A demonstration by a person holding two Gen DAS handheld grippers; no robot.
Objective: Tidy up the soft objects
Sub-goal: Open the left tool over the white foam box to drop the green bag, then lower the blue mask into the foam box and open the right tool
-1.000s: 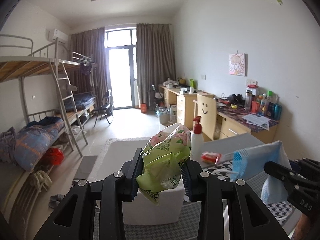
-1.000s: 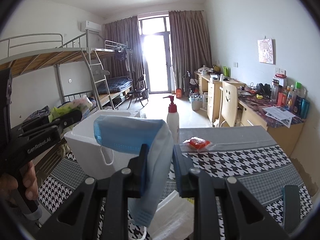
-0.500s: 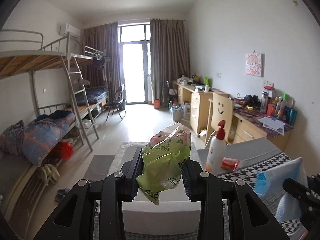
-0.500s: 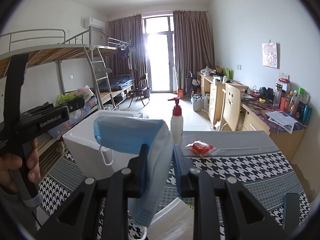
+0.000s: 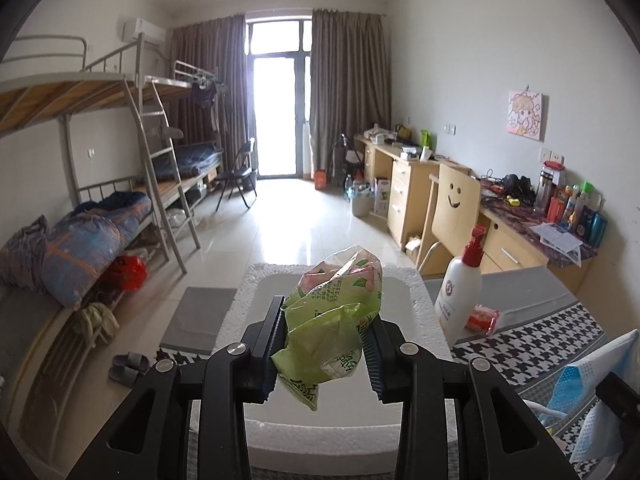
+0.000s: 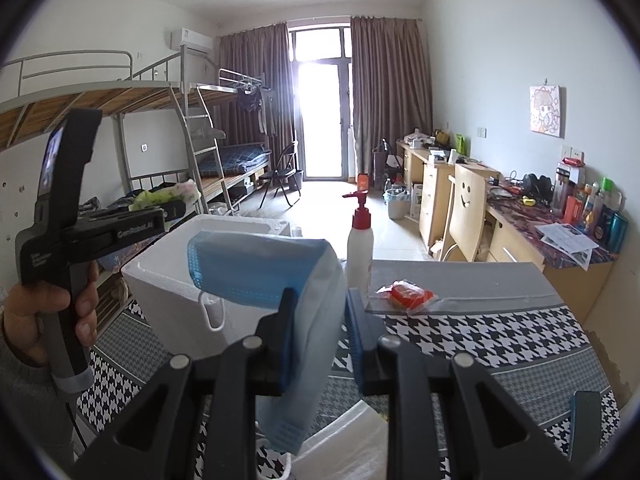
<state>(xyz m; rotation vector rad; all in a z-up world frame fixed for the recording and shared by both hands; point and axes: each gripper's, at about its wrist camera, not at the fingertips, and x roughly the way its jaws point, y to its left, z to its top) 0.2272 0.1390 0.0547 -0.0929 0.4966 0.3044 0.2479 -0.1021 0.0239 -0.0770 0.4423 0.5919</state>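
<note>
the left tongs (image 5: 324, 354) pinch a crumpled green plastic bag (image 5: 332, 320), glossy and creased with pink flower print, held over the open white foam box (image 5: 416, 296). the box is a grainy polystyrene tub with thick rounded rims and sits on the houndstooth-cloth surface (image 5: 560, 340). at 3 o'clock of the box stands a smooth white pump bottle (image 5: 460, 288) with a red nozzle, and just beside its base lies a small red packet (image 5: 482, 318) in clear wrap. at 4 o'clock of this view a blue pleated face mask (image 5: 588, 392) shows at the frame edge.

compared with a second ago, the left tongs have come forward over the box, so its hollow now fills the middle of the left view, and the bottle and packet sit further right.

the right view shows what the left cannot: the right tongs (image 6: 318, 326) closed narrow on the face mask (image 6: 280, 276), a soft woven sheet folded over with a white ear loop dangling. at 9 o'clock a bare hand (image 6: 48, 312) grips the left tool's handle, the green bag (image 6: 160, 196) poking from its tip above the foam box (image 6: 168, 280). the pump bottle (image 6: 360, 252) and red packet (image 6: 408, 292) lie at 1 o'clock of the mask, on a plain grey strip of the surface (image 6: 500, 332).
</note>
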